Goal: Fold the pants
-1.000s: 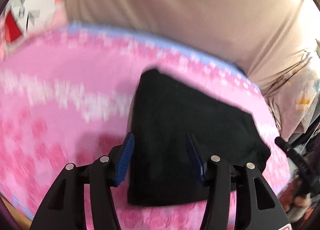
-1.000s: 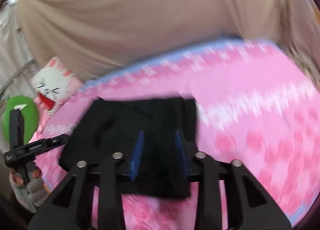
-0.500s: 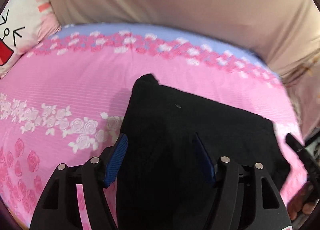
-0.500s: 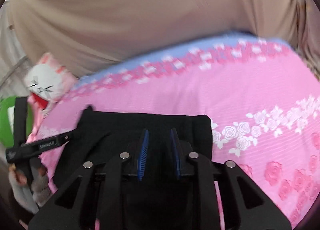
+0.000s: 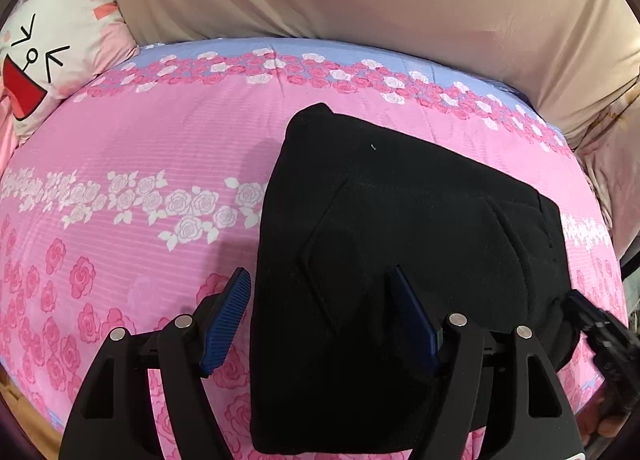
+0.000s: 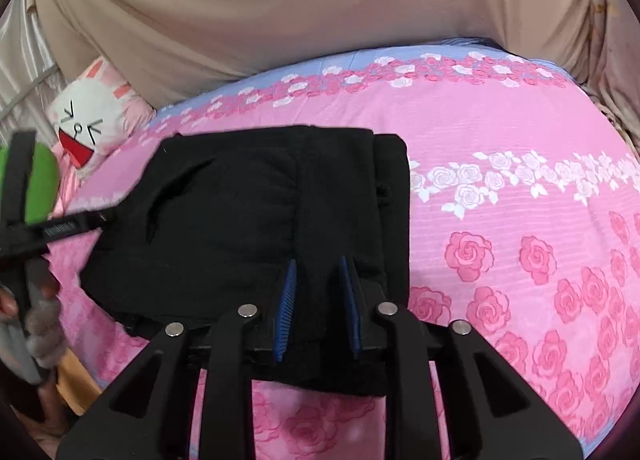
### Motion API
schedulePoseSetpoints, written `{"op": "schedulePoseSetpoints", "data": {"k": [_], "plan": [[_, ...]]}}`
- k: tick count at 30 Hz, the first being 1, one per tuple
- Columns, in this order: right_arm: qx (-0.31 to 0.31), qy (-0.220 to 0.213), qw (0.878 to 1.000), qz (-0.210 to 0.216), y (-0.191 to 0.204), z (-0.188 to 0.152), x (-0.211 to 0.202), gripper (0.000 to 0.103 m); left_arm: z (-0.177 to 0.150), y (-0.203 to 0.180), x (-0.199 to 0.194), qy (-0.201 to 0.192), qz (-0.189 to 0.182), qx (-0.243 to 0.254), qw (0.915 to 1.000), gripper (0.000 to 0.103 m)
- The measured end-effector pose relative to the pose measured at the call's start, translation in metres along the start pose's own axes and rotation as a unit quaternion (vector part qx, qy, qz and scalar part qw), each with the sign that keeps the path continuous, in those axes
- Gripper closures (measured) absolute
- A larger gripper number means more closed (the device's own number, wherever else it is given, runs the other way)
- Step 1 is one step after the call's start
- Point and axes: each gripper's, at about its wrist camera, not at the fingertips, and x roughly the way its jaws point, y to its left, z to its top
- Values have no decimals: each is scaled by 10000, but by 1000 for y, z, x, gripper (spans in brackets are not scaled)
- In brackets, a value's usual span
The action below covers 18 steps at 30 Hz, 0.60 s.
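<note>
While the pink rose-print bed sheet (image 5: pixel 132 164) fills most of both views, with a beige cloth (image 5: pixel 360 0) draped behind it and a rabbit-face pillow (image 5: pixel 52 56) at the far left corner, the black pants (image 5: pixel 400 252) lie near the bed's near edge as a thick folded rectangle. Judging by that compact shape, the folding looks almost done, and the step in hand seems to be setting down or squaring the stack. Over its left part the left gripper (image 5: pixel 320 320) has just been opening; its blue fingers (image 5: pixel 226 320) stand wide, one off the cloth's edge over the sheet, pressing nothing. At the stack's right part, the right gripper (image 6: pixel 318 300) has its fingers (image 6: pixel 286 308) narrow; whether they pinch a ridge of black cloth I cannot tell. Next, the right fingers probably need to part and lift clear without dragging the top layer.
</note>
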Motion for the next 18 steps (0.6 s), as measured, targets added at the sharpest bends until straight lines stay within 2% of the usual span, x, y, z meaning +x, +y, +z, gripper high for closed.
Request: {"op": "schedulePoseSetpoints", "data": {"k": [2,5,6,9,11,13,16,18], "plan": [[-17,-75,9999,127,3,2,-9,78,-2,0,-4,-24,4,23,10000,33],[-135,208,9997,-12,2,-7,11,80,-4,1,-4,-4,-28,4,10000,33],[-86,167,9998,11,0,-8,15,80,-4,1,-3,13,-49,-2,10000,33],[-28,98,9999,65,3,-3,-3,79,-10,6,-10,19,-132,-28,9999,33],[63,-56,9999,135,-4,-1,-23,71,-18,17,-21,25,-432,-128,9990,28],[207,-160,9996,123,-14,-2,-36,54,-28,33,-29,15,-738,-310,9968,20],[582,-46,9982,156,-37,-7,-37,49,-41,51,-24,177,-1019,-604,9928,18],[883,119,9956,280,-47,-11,-28,49,-47,61,-11,377,-1300,-931,9864,18]]}}
